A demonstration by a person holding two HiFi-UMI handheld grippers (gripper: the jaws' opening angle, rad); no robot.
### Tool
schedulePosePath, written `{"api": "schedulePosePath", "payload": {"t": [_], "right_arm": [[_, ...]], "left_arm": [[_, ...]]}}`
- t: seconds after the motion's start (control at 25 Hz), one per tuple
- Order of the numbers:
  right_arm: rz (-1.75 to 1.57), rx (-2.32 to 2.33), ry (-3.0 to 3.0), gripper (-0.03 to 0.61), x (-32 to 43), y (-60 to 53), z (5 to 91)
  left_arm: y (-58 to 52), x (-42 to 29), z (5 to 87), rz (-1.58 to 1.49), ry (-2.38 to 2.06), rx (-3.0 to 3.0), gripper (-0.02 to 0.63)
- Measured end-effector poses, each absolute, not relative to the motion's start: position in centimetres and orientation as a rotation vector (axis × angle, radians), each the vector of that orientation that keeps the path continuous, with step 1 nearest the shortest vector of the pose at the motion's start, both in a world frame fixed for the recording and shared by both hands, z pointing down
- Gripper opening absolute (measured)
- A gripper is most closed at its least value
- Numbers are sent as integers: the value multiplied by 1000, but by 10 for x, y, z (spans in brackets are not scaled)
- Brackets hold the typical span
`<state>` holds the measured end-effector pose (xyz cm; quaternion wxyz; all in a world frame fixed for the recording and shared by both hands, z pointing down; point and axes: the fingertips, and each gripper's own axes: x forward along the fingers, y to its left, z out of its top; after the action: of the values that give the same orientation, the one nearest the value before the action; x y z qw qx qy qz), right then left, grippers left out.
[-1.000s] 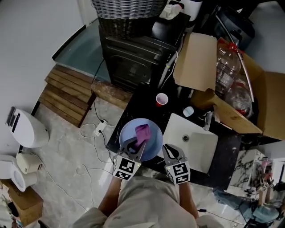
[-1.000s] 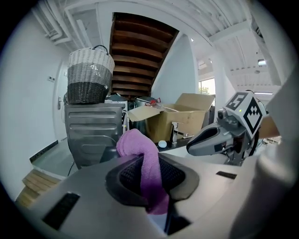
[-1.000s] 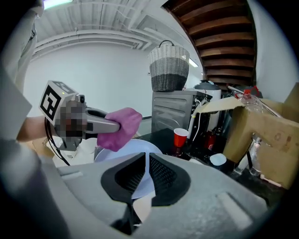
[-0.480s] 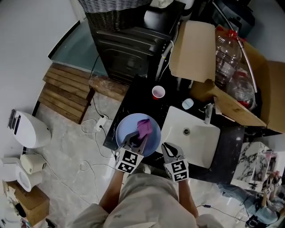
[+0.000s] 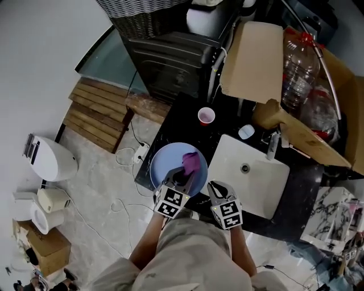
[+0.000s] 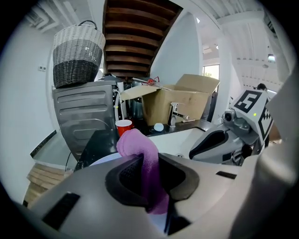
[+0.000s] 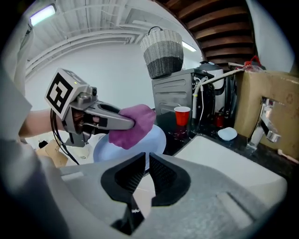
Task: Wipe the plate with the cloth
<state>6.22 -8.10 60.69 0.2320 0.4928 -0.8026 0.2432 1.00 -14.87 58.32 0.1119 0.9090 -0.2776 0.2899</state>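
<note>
Gleaming black counter (image 5: 185,113), white sink (image 5: 257,185); blue plate (image 5: 162,165); left claw (image 5: 181,174) pinching purple cloth (image 5: 191,162).

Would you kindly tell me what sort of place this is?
Probably a home kitchenette or utility corner: a white sink with a tap set in a dark counter, beside a grey appliance topped by a wicker basket.

We log soft, even daylight with faint shadows in the head view, a window (image 6: 211,72) and ceiling strip light (image 7: 41,14) glaring in the gripper views, strong fisheye bending and black corners there, and left gripper (image 6: 150,163) and right gripper (image 7: 145,158) bodies blurred near the lens.
</note>
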Motion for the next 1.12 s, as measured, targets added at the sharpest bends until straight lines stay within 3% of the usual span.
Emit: {"api": "schedulePosePath", "payload": {"t": [1.12], "right_arm": [[715,1293,-2221,28,61,-66,626]], "left_arm": [[-104,42,628,990,-624,2637,57]]}}
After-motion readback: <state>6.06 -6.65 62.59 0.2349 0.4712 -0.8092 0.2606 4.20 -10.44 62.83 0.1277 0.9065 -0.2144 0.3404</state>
